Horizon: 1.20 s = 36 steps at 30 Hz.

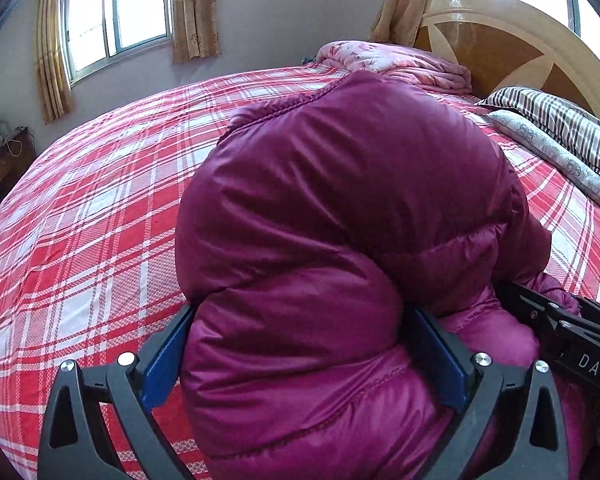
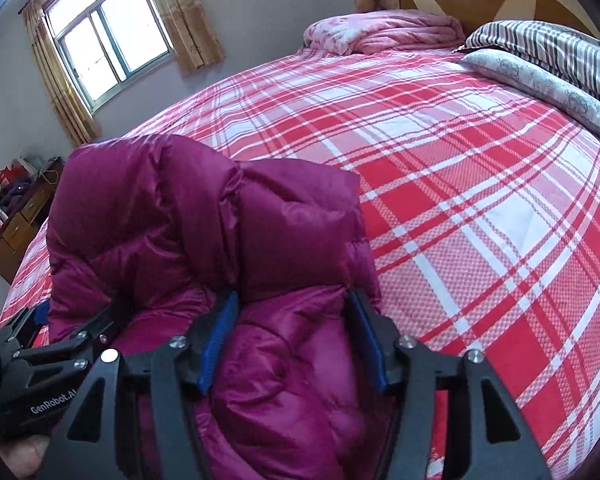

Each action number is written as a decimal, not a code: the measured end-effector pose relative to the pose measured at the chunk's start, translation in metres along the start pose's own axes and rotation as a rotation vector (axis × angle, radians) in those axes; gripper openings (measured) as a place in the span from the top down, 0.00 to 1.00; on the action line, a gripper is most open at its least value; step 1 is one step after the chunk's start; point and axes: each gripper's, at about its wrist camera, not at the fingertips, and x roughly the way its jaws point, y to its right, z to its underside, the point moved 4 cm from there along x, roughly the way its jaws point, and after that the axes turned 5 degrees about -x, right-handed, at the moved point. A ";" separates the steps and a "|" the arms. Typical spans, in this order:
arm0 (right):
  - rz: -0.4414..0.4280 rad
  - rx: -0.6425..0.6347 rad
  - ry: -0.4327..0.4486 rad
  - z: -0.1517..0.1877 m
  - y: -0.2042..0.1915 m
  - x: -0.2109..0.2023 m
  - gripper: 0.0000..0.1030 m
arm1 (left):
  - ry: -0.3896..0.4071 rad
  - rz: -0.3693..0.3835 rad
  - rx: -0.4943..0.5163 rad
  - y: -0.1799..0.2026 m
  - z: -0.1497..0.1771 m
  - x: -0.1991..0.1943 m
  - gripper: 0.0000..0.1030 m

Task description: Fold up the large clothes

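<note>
The wide bed [image 2: 480, 200] under its red-and-white plaid cover is your work surface, and most of it lies bare, which gives a bulky garment room to be laid out and doubled over. Against the arched wooden headboard [image 1: 512, 44], the rumpled pink quilt [image 1: 400, 62] and the striped grey-and-black bedding [image 1: 560, 120] sit pushed well away from the fold, so they should not snag on it.

The magenta quilted puffer jacket [image 1: 340, 220] lies at the near edge of the bed, right under both of your tools, heaped into a tall padded mound rather than lying flat. I judge that its down filling is springing the fold back up, so it will probably need pressing down before the next fold holds.

Your left gripper [image 1: 300, 356] stands spread as wide as it goes, with a fat roll of the jacket bulging between its blue pads [image 1: 162, 364]. The fabric fills the gap and brushes the pads, but they look released rather than clenched; I read this as a let-go with the cloth simply swelling into the space.

Your right gripper [image 2: 294, 340] sits just beside it, to its right, at about half width. A narrower ridge of the jacket lies between its blue pads [image 2: 216, 344], touching both; whether it grips or merely straddles that ridge, I cannot tell.
</note>
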 end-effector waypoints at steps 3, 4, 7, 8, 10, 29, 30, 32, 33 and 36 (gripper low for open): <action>0.002 0.002 -0.006 0.000 0.000 0.001 0.44 | -0.020 0.013 -0.008 -0.001 0.000 0.004 0.01; 0.004 0.001 -0.007 0.000 -0.001 0.002 0.44 | -0.026 0.018 -0.012 0.000 -0.001 0.006 0.01; 0.005 0.002 -0.010 0.000 0.000 0.003 0.43 | -0.040 0.032 -0.022 -0.001 -0.002 0.009 0.01; 0.005 0.003 -0.011 0.000 0.000 0.004 0.43 | -0.042 0.034 -0.023 0.000 -0.002 0.009 0.01; 0.005 0.003 -0.010 0.000 0.001 0.004 0.43 | -0.046 0.039 -0.026 0.001 -0.002 0.009 0.01; 0.000 0.009 -0.010 -0.001 0.002 0.009 0.41 | -0.052 0.067 -0.133 -0.008 -0.045 0.034 0.01; 0.001 0.009 -0.012 -0.002 0.002 0.010 0.41 | -0.062 0.071 -0.139 -0.009 -0.044 0.036 0.01; 0.009 0.004 -0.015 -0.002 0.001 0.011 0.41 | -0.069 0.059 -0.134 -0.008 -0.042 0.036 0.01; 0.013 0.002 -0.016 -0.003 0.001 0.011 0.41 | -0.071 0.049 -0.124 -0.005 -0.041 0.037 0.01; 0.017 0.000 -0.019 -0.003 0.001 0.012 0.41 | -0.079 0.023 -0.100 -0.002 -0.038 0.038 0.01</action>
